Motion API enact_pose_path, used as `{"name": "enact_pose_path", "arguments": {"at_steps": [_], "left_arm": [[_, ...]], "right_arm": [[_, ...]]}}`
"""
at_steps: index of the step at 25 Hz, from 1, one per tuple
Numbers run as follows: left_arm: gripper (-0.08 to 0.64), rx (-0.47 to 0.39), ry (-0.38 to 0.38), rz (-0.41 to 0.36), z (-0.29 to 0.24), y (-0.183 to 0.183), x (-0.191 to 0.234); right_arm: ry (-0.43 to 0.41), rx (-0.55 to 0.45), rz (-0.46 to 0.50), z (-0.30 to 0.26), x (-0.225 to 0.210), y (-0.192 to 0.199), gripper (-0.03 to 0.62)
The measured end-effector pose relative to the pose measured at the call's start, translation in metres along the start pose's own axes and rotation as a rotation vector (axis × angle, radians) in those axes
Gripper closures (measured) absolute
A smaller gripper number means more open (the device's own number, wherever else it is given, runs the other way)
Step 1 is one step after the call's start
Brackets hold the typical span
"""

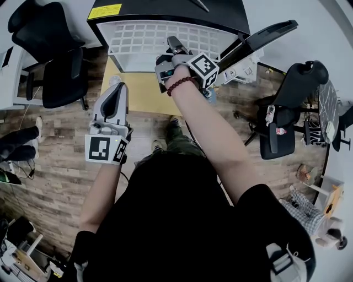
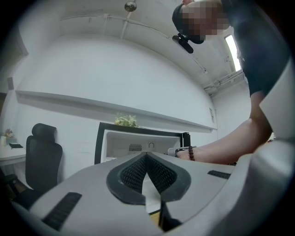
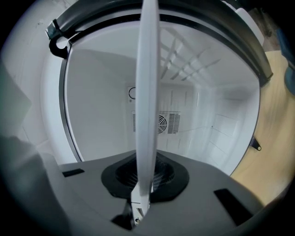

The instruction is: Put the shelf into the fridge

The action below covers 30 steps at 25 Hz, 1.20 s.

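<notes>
A white wire shelf (image 1: 160,37) lies flat, sticking out of the open front of a small black fridge (image 1: 165,10). My right gripper (image 1: 172,45) is shut on the shelf's front edge. In the right gripper view the shelf (image 3: 148,92) runs edge-on up between the pads, with the white fridge interior (image 3: 203,129) and its rear vent beyond. My left gripper (image 1: 117,89) hangs lower left, apart from the shelf, shut with nothing in it. In the left gripper view its pads (image 2: 146,159) meet, and the fridge (image 2: 138,143) stands ahead.
The fridge door (image 1: 265,34) stands open to the right. A yellow board (image 1: 138,93) lies on the wooden floor before the fridge. Black office chairs stand at the left (image 1: 55,71) and the right (image 1: 292,104). The person's feet (image 1: 174,124) are just behind the board.
</notes>
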<state>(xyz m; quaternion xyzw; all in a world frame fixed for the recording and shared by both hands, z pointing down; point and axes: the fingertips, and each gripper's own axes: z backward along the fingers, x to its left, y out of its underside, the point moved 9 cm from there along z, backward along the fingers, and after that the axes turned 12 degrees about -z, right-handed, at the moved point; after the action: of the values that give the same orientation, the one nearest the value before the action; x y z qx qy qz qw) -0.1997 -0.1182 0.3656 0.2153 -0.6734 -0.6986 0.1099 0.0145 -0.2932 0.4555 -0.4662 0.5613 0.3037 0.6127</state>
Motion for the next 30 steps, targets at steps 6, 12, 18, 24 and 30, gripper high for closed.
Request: {"name": "enact_pose_path", "arguments": {"at_steps": [6, 12, 18, 24, 30], "left_arm": [[0.541, -0.004, -0.003, -0.001, 0.009, -0.001, -0.003], [0.541, -0.010, -0.007, -0.002, 0.015, -0.004, -0.004], [0.541, -0.014, -0.015, -0.004, 0.021, -0.005, -0.002], [0.541, -0.023, -0.014, -0.006, 0.028, -0.006, -0.003], [0.541, -0.034, -0.006, -0.017, 0.033, -0.010, -0.006]], "right_arm": [[-0.003, -0.003, -0.001, 0.006, -0.001, 0.004, 0.551], [0.007, -0.010, 0.001, 0.012, 0.000, 0.007, 0.551], [0.005, -0.016, 0.006, 0.016, -0.002, 0.010, 0.551], [0.009, -0.016, 0.011, 0.026, -0.004, 0.016, 0.551], [0.012, -0.014, 0.017, 0.035, -0.005, 0.018, 0.551]]}}
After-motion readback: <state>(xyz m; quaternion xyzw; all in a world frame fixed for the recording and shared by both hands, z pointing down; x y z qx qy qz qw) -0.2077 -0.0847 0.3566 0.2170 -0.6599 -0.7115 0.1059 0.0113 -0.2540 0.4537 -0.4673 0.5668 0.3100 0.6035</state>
